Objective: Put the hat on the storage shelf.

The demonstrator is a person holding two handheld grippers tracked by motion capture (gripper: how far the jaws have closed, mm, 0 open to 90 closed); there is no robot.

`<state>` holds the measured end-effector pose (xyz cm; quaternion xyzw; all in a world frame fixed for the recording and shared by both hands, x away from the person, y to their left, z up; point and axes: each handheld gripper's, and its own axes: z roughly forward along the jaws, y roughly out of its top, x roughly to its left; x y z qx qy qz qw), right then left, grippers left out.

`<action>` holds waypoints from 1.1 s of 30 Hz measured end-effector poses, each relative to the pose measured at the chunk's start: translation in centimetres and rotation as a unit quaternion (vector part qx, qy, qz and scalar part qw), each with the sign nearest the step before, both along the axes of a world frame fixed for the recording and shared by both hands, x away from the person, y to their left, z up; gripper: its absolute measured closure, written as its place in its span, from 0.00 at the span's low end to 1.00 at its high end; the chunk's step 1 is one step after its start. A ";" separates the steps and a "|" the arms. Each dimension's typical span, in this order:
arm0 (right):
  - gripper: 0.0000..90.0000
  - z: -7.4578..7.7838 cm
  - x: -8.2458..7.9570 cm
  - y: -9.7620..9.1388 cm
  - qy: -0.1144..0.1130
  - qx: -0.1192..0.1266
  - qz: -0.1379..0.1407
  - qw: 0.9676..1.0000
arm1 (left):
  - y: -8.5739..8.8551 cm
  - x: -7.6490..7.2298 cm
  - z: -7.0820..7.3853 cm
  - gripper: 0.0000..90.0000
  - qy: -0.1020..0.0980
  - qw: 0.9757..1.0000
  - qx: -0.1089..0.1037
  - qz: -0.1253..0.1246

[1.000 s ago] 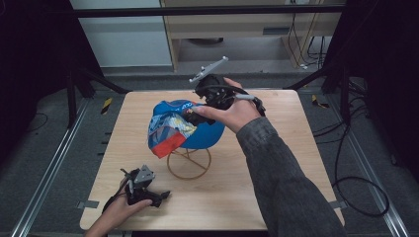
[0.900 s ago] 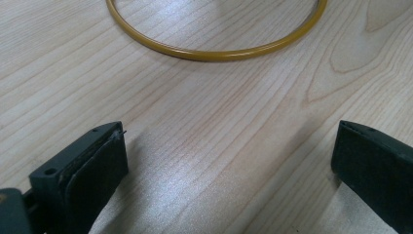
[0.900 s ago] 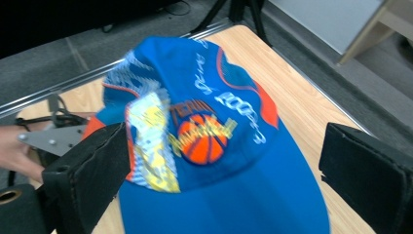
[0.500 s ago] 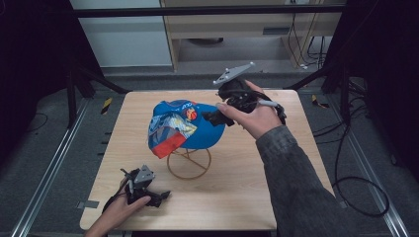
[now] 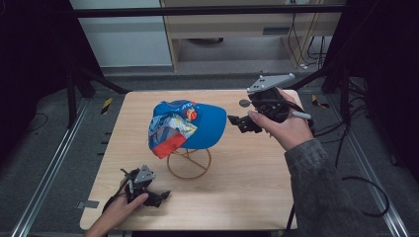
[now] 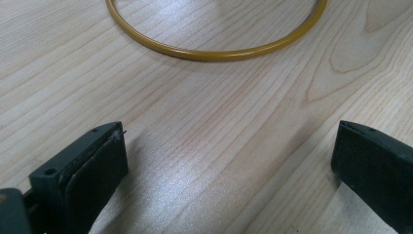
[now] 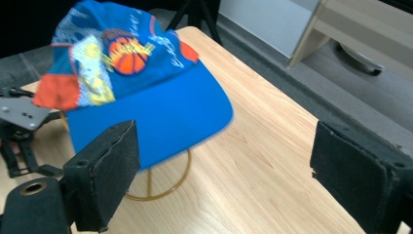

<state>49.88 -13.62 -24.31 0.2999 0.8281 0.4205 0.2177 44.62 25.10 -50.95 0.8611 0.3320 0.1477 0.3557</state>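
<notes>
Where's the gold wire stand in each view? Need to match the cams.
High view: the gold wire stand sits mid-table, under the blue cap.
Left gripper view: its ring base arcs across the top, beyond the open fingers.
Right gripper view: ring and stem show lower left, below the cap's brim.
Shared landmark: the ring base on the wooden table.

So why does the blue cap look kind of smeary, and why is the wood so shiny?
In the right gripper view the cap brim edge is motion-blurred; in the left gripper view a pale glare streak lies on the table between the jaws; in the high view the room around the table is dark.
</notes>
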 end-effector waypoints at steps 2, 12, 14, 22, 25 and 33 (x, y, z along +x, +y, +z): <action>0.12 -0.5 -0.1 -0.6 0.000 0.002 -0.005 1.000 | 0.0 0.0 0.0 0.00 -0.001 1.000 -0.001 0.000; 0.12 -3.0 -0.2 -3.1 -0.001 -0.006 -0.030 1.000 | 0.0 0.0 0.0 0.00 -0.001 1.000 0.000 0.000; 0.12 -3.6 -0.3 -3.5 0.001 -0.008 -0.036 0.999 | 0.0 0.0 0.0 0.00 0.000 1.000 0.001 -0.001; 0.13 -6.4 -0.6 -5.3 0.007 -0.006 -0.060 0.998 | 0.0 0.0 0.0 0.00 0.000 1.000 0.002 -0.001; 0.14 -8.3 -0.4 -6.0 0.015 -0.007 -0.069 0.997 | 0.0 0.0 0.0 0.00 0.000 1.000 0.001 -0.001; 0.14 -11.9 0.2 -7.1 0.036 -0.001 -0.096 0.995 | 0.0 0.0 0.0 0.00 0.000 1.000 0.002 -0.001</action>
